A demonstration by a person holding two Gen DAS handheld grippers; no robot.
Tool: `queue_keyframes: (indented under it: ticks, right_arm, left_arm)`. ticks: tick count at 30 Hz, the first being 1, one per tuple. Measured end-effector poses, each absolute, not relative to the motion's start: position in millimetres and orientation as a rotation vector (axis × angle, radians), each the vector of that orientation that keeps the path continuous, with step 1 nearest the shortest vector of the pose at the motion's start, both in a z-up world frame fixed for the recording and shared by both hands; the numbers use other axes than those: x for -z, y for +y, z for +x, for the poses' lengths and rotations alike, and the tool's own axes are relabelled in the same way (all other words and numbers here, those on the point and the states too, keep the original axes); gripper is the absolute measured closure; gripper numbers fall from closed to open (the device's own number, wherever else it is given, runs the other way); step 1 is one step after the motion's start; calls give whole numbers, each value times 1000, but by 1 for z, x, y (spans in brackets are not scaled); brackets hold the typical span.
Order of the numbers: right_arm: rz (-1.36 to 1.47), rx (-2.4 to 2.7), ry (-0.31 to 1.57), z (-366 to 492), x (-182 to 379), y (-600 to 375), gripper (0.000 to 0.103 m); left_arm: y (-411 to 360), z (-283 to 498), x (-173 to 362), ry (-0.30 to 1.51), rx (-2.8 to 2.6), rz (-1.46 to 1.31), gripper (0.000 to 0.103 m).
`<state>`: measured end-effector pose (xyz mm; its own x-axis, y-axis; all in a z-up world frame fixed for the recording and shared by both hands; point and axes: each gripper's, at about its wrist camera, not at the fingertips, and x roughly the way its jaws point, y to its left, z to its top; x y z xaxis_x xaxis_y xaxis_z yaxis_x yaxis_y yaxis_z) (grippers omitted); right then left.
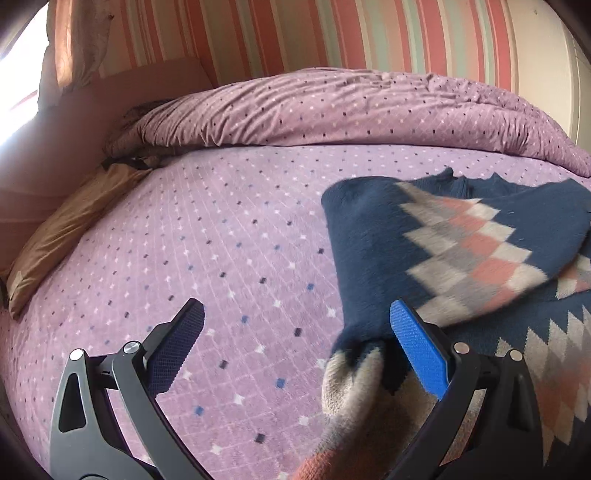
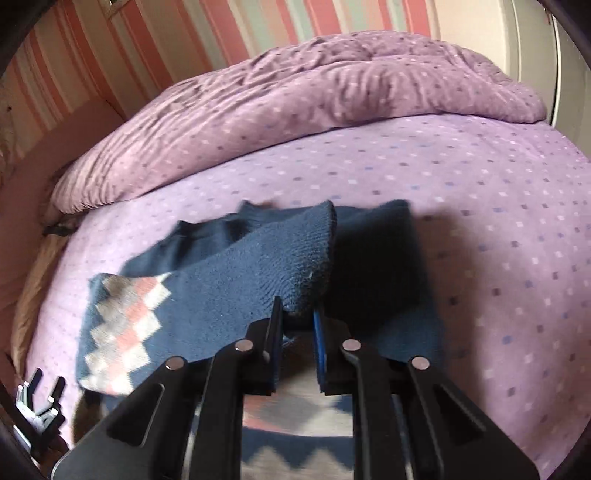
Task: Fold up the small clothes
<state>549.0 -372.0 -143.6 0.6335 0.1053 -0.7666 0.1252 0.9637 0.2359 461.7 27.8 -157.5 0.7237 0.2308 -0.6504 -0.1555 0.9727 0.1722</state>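
While sweater lies on bed: scene as follows.
Sweater: navy knit w/ pink-grey-white diamonds, on purple bed, in front of duvet.
Left hand-held gripper: spread wide, at sweater's left edge, gripping nothing.
Right hand-held gripper: pinching a navy sweater fold, lifted off bed.

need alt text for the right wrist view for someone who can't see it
The right hand-held gripper is shut on a fold of a navy knit sweater with a pink, grey and white diamond pattern, lifting it over a bed with a lilac dotted sheet. A rumpled matching duvet lies behind, below striped wallpaper.
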Motion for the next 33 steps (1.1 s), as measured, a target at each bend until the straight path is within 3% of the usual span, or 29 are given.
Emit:
queue_keyframes:
  ticks: [5,7,9,10,12,15,20,25,29,33]
  right_arm:
    - [258,32,947,544,175,-373,87]
    - [227,41,973,543,185,-368,80]
    - [199,62,974,539,190,-368,58]
    - [191,60,963,535,188,-368,55]
    - [144,90,935,530,179,-365,27]
    - [54,90,859,527,156,-353,27]
    - [43,-78,784,541,137,-306,27]
    - [25,-134,840,562,167,-276,24]
    - [-5,-19,912,561,202,-312,24]
    - [-65,-16,887,540,196,-340,23]
  left_arm:
    - [26,471,173,805,-234,110,3]
    - [25,475,177,825,-250,141,3]
    - [27,477,180,833,-283,186,3]
    - [30,478,181,844,-288,197,3]
    - [41,476,175,838,-305,161,4]
    - [52,469,145,744,-252,7,4]
    - [8,489,112,641,-162,1,3]
    - [-33,518,157,739,-163,82,3]
    - [-5,515,193,840,-253,44,3]
    - [17,502,192,825,-247,18,3]
